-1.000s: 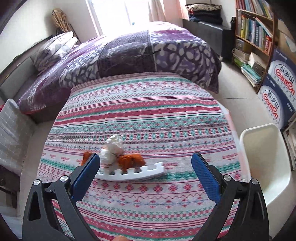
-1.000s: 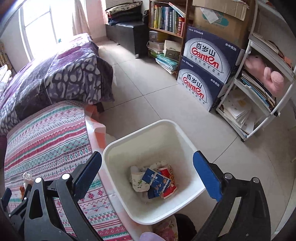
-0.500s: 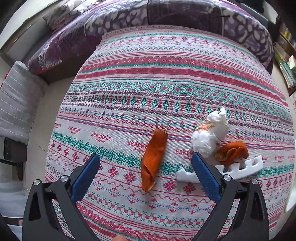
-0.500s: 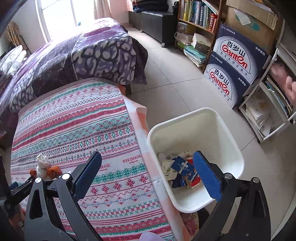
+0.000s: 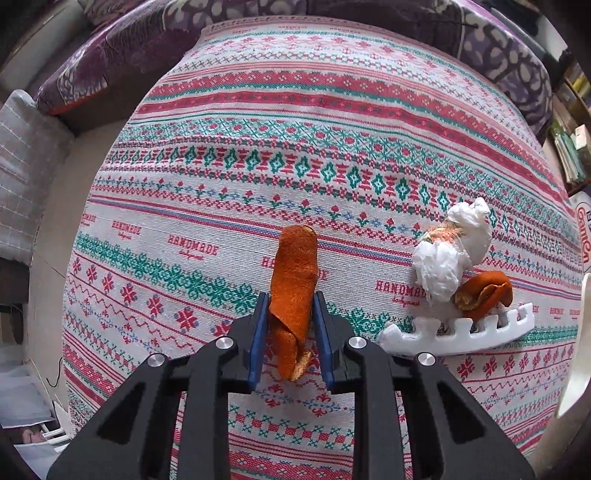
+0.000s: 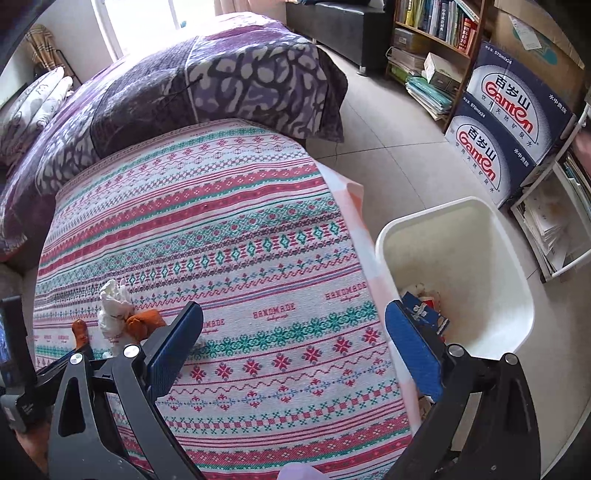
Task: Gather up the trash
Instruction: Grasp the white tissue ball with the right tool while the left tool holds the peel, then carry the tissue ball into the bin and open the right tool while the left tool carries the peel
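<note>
My left gripper [image 5: 290, 328] is shut on a long strip of orange peel [image 5: 295, 273] that lies on the patterned tablecloth [image 5: 258, 155]. To its right lie a crumpled white tissue [image 5: 443, 266], a second orange peel [image 5: 487, 291] and a white notched foam piece [image 5: 461, 330]. My right gripper [image 6: 295, 354] is open and empty above the table's right side. In the right wrist view the tissue [image 6: 114, 306] and peel [image 6: 144, 321] sit at the left, and the white trash bin [image 6: 461, 229] stands on the floor to the right with wrappers inside.
A bed with a purple quilt [image 6: 207, 77] lies beyond the table. Blue water cartons [image 6: 517, 122], a bookshelf [image 6: 436, 26] and a white rack [image 6: 554, 221] line the right wall. A grey cushion [image 5: 26, 173] is left of the table.
My left gripper moved forward over the long orange peel and closed on it. My right gripper swung left from above the bin to over the table's right edge, still open.
</note>
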Demonstrator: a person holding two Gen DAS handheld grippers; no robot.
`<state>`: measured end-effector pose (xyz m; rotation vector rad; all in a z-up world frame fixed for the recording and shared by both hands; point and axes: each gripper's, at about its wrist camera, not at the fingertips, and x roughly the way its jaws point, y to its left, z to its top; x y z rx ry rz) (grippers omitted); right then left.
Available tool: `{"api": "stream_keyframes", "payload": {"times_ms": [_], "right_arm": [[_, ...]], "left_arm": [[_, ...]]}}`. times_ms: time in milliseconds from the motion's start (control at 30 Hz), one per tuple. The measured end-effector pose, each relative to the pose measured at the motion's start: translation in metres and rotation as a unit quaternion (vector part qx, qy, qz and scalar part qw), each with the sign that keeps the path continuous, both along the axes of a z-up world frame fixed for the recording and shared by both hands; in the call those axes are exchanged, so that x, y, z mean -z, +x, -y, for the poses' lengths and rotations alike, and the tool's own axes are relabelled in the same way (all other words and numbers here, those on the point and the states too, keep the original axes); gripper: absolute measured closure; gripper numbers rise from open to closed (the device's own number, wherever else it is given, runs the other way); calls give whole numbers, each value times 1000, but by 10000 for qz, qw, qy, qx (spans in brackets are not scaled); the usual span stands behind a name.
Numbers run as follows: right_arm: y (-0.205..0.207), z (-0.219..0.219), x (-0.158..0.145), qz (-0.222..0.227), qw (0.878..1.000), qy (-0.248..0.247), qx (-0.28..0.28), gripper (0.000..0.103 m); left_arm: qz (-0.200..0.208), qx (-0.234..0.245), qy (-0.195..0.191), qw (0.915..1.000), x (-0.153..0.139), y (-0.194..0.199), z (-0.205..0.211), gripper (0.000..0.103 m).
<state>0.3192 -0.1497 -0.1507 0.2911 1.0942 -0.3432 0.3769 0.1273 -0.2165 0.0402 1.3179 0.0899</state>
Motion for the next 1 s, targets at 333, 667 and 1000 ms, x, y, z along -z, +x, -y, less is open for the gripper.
{"api": "stream_keyframes", "payload": {"times_ms": [333,667,1000], "right_arm": [[31,-73,30,-91,9963,742,-422,8],[77,-157,53,-56,9944,411,-976,13],[83,-178,63,-30,9857,624,-1568,67]], "left_arm": [[1151,-633,-646,9892,-93,-16,-50,80],[1788,-901,-717,9771,-141,-35,-89,80],[1880,-1075,-654,9741,-144,-41,-108,80]]}}
